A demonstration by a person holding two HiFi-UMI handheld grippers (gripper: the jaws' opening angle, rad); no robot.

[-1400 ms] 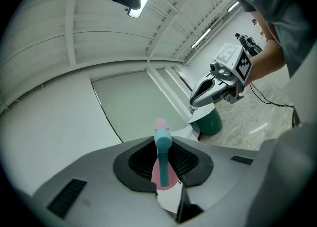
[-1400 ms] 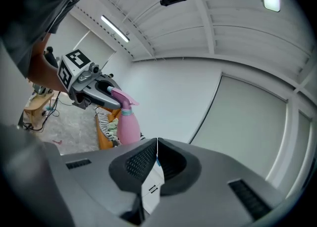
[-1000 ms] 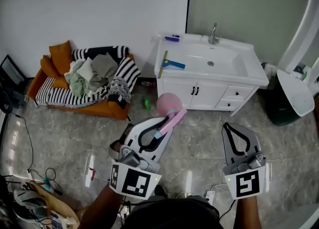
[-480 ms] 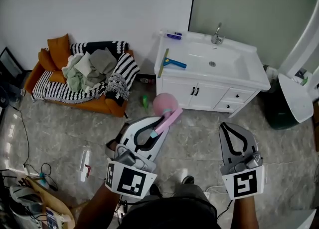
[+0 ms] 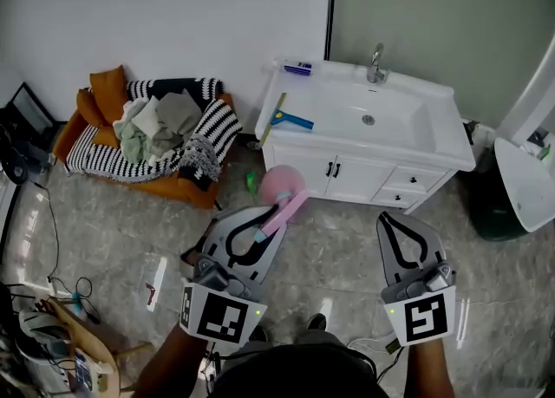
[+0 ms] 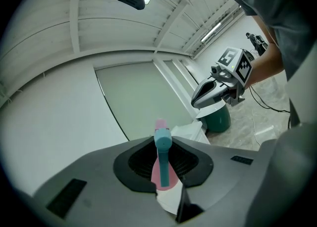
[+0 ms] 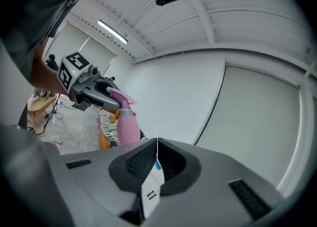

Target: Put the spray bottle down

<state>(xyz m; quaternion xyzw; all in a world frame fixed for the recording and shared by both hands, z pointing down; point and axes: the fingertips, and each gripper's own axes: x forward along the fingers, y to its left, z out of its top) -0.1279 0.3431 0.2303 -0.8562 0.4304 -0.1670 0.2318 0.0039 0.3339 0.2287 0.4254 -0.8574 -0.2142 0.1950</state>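
Seen from above. At the upper left, an orange sofa (image 5: 91, 119) is heaped with clothes and a striped blanket. At lower centre-left, the left gripper (image 5: 276, 212) is clamped on the neck of a pink spray bottle (image 5: 282, 186), held in the air over the stone floor (image 5: 347, 257). The bottle's spray head is partly hidden inside the jaws. A white sink cabinet (image 5: 381, 140) stands at upper centre-right. At lower right, the right gripper (image 5: 388, 218) has its jaws pressed together, holding nothing. A dark bin (image 5: 486, 214) is cut off at the right edge.
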